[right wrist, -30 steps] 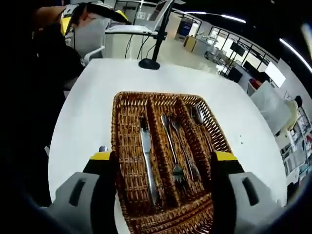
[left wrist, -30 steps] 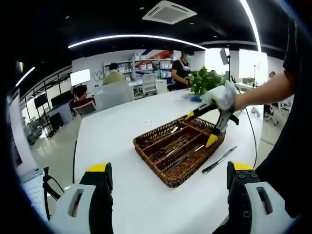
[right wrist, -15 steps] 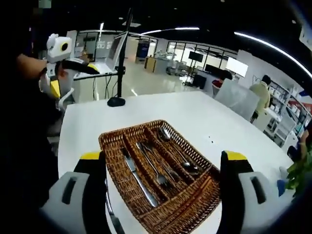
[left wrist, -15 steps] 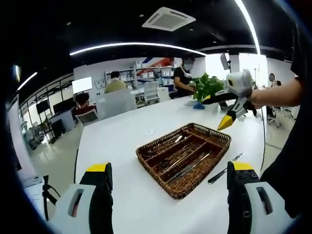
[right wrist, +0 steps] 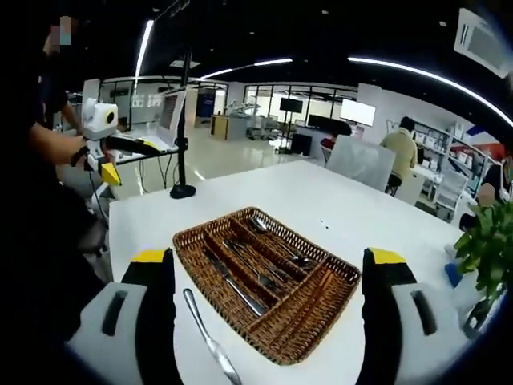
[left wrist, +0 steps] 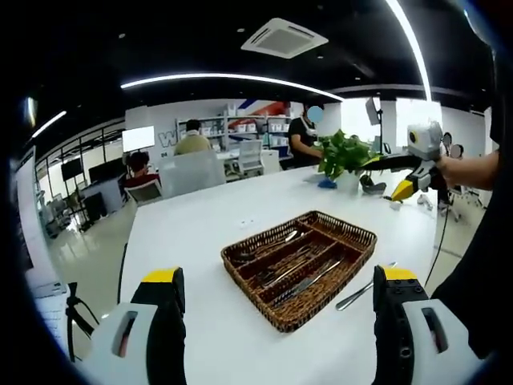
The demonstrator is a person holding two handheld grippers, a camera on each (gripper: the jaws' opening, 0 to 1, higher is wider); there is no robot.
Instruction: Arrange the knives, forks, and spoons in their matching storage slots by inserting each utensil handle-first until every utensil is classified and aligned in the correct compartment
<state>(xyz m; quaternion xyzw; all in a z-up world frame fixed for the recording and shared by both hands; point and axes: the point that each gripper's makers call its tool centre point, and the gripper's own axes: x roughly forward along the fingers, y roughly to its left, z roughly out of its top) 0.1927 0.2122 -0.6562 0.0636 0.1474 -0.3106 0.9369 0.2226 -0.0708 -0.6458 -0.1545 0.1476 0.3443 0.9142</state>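
Note:
A brown wicker cutlery basket (left wrist: pixel 353 234) (right wrist: pixel 191 237) with three long slots lies on the white table (left wrist: pixel 192 233). Its slots hold a knife (right wrist: pixel 232 286), forks (right wrist: pixel 255 267) and spoons (right wrist: pixel 276 241). One loose knife (left wrist: pixel 362 287) (right wrist: pixel 210 345) rests on the table just outside the basket's long side. My left gripper (left wrist: pixel 279 274) stands open and empty, short of the basket. My right gripper (right wrist: pixel 268 257) is open and empty too, back from the basket. In the left gripper view the right gripper (left wrist: pixel 389 175) hangs in the air, far right. The left gripper (right wrist: pixel 128 159) appears at the far left of the right gripper view.
A potted plant (left wrist: pixel 343 152) (right wrist: pixel 485 241) stands at one table end. At the other end is a black stand with a round base (right wrist: pixel 183 191). People sit and stand at desks beyond the table. White chairs (left wrist: pixel 188 170) line the far side.
The right gripper has pulled up and away from over the basket to the table's side. Both cameras drew back, so the basket looks smaller. The loose knife has stayed beside the basket.

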